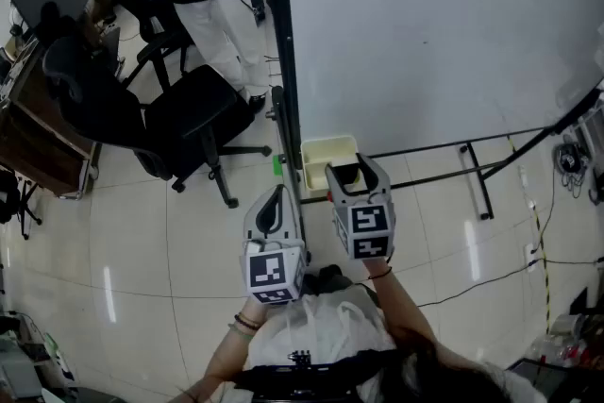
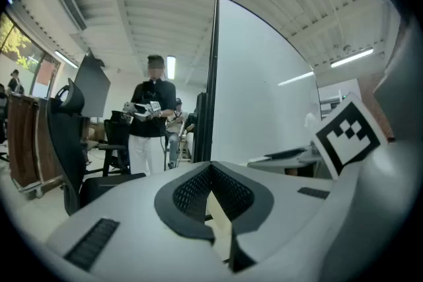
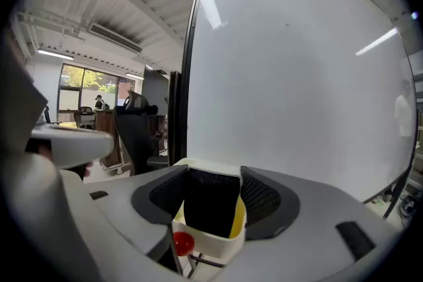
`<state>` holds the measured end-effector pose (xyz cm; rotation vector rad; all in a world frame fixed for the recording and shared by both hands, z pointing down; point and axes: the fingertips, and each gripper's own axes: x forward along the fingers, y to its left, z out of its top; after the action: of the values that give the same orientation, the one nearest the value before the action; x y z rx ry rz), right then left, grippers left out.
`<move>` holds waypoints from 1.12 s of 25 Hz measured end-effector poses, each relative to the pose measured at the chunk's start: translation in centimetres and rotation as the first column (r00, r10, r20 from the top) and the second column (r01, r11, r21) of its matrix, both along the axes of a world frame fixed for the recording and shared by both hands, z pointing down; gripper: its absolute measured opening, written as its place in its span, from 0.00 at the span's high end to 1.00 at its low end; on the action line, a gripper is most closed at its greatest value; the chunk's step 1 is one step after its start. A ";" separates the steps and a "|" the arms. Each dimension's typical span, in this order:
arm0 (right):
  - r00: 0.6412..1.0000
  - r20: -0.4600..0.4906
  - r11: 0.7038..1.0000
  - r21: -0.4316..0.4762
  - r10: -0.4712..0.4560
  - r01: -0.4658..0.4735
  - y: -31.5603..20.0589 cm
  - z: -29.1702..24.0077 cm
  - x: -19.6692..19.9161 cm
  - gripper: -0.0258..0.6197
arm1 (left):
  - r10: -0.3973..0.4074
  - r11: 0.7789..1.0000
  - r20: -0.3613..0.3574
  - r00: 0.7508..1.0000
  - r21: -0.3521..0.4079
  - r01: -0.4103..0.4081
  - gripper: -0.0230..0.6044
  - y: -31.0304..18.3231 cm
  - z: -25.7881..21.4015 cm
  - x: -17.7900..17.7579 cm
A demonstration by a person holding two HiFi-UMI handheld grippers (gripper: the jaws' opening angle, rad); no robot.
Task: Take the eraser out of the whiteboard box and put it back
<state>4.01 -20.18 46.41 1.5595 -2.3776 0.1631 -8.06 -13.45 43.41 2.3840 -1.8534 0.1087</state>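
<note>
Sitting in the cream box (image 3: 213,246), the black eraser (image 3: 210,205) is clamped by right tongs (image 3: 213,183); left tongs (image 2: 211,168) closed.

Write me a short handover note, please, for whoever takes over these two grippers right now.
Left gripper: jaws shut, empty, beside the other gripper.
Right gripper: jaws shut on the black block eraser with a yellow side, partly inside the cream plastic box at the whiteboard's lower corner.
Done: eraser gripped.
Left: unclear whether it is coming out or going back; end with it released in the box.
</note>
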 end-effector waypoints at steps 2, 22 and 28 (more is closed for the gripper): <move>1.000 0.017 0.999 0.046 -0.008 0.007 0.1 -2.5 0.3 0.57 | 0.000 1.000 0.002 1.000 -0.002 0.000 0.96 0.0 0.1 0.0; 0.996 0.066 0.979 0.197 -0.057 0.043 1.7 -10.8 0.6 0.57 | 0.092 0.996 0.052 0.994 -0.018 -0.092 0.96 0.3 0.2 1.4; 0.996 0.076 0.981 0.193 -0.047 0.032 1.3 -10.8 0.5 0.57 | 0.057 0.998 0.038 0.998 0.017 -0.057 0.96 0.2 -0.1 1.1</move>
<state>4.56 -18.92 35.61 1.6152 -2.5505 -0.0134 -6.95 -13.25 43.32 2.4647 -1.8101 0.1434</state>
